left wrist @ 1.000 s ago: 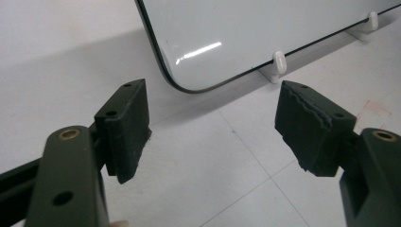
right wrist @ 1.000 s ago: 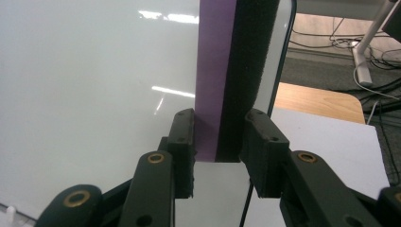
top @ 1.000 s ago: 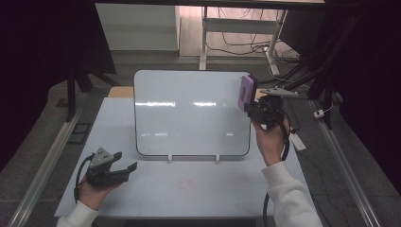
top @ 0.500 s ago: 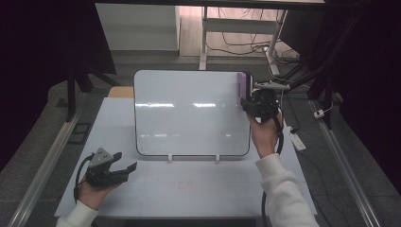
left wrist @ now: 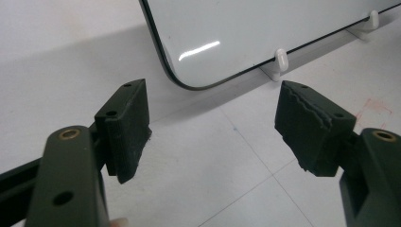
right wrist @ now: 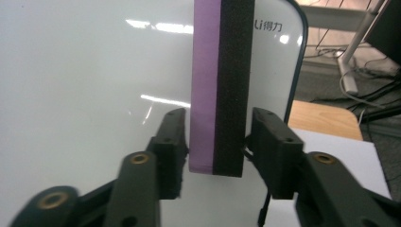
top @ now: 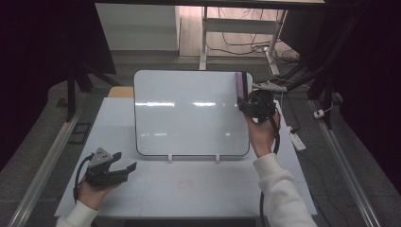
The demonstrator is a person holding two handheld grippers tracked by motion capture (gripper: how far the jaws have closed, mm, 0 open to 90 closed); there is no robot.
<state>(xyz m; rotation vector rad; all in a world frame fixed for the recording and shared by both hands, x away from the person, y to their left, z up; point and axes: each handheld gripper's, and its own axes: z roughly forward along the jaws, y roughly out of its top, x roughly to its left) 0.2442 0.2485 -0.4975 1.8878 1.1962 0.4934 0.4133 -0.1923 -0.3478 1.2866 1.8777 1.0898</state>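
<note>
A purple and black eraser (top: 240, 84) sits edge-on against the top right corner of the upright whiteboard (top: 189, 113). In the right gripper view the eraser (right wrist: 220, 71) stands between the jaws of my right gripper (right wrist: 217, 137), which have just been opening; a thin gap shows on each side, so the pads no longer press it. In the high view my right gripper (top: 245, 105) is at the board's right edge. My left gripper (top: 125, 161) rests at the table's front left, open and empty. Its jaws (left wrist: 213, 123) point at the whiteboard's lower corner (left wrist: 265, 28).
The whiteboard stands on small white feet (left wrist: 281, 60) on a white table (top: 189, 189). A wooden block (right wrist: 321, 118) lies behind the board. A white marker-like item (top: 298, 141) lies right of the table. Cables and a desk frame (top: 222, 42) are beyond.
The right hand brought the eraser from a tilted hold beside the board's top right corner flat onto the board. Its jaws now stand wider around it. The left hand stayed still.
</note>
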